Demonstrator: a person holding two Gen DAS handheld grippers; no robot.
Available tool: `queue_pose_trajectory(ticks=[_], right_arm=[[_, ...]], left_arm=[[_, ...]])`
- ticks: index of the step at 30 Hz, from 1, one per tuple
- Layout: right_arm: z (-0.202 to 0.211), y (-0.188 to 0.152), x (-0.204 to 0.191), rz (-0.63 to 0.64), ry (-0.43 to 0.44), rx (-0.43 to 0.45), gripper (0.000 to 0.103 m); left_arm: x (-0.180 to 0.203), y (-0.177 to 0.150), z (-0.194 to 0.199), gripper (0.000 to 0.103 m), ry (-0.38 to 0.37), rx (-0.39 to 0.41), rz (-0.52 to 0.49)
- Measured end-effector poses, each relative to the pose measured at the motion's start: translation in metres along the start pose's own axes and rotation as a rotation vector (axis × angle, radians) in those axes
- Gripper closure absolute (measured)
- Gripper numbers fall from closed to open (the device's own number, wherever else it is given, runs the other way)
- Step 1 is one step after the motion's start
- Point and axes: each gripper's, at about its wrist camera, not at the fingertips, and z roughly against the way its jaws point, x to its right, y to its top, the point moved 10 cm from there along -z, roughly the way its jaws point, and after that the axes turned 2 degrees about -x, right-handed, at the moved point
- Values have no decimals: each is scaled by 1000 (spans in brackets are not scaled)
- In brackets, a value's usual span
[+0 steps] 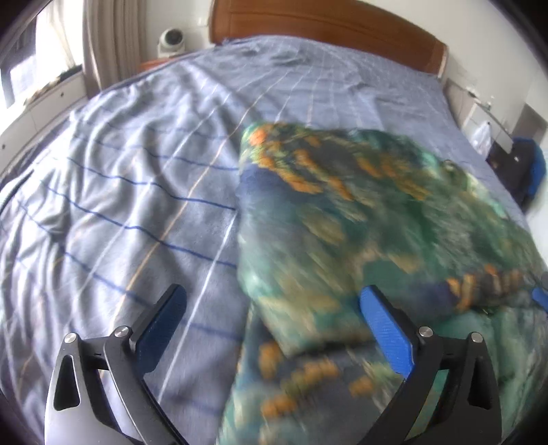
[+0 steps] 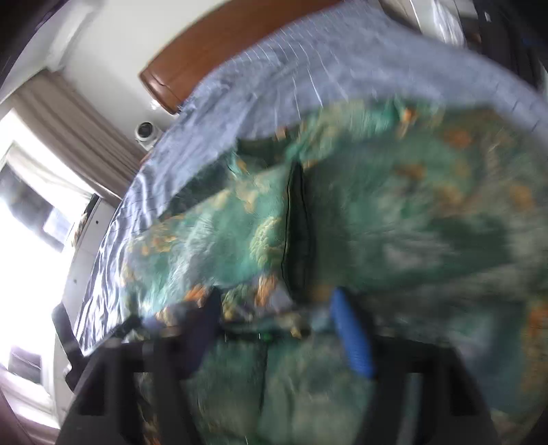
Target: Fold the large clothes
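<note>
My left gripper is spread wide above the bed, holding nothing; one finger hangs over the striped blue sheet, the other over the garment. That green, navy and orange garment lies bunched toward the bed's right edge, well short of the wooden headboard. My right gripper is badly blurred; its fingers sit apart with garment fabric between them, but I cannot tell whether they are pinching it.

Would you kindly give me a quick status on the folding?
Left tongs open, holding nothing. Right tongs blurred, grip unclear. Green patterned garment lies bunched on the blue bedsheet. Nothing in the way.
</note>
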Motion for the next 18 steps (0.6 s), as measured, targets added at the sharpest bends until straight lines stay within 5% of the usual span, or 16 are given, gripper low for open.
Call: queue_pose_trajectory(ticks=[6, 12, 18], right_arm=[[71, -33, 6, 173, -65, 66, 28], [125, -117, 33, 246, -142, 81, 27], [163, -201, 43, 321, -167, 84, 24]], left_arm=[[39, -36, 69, 1, 30, 51, -168], [68, -109, 116, 1, -51, 30, -245], [76, -159, 137, 1, -4, 16, -375]])
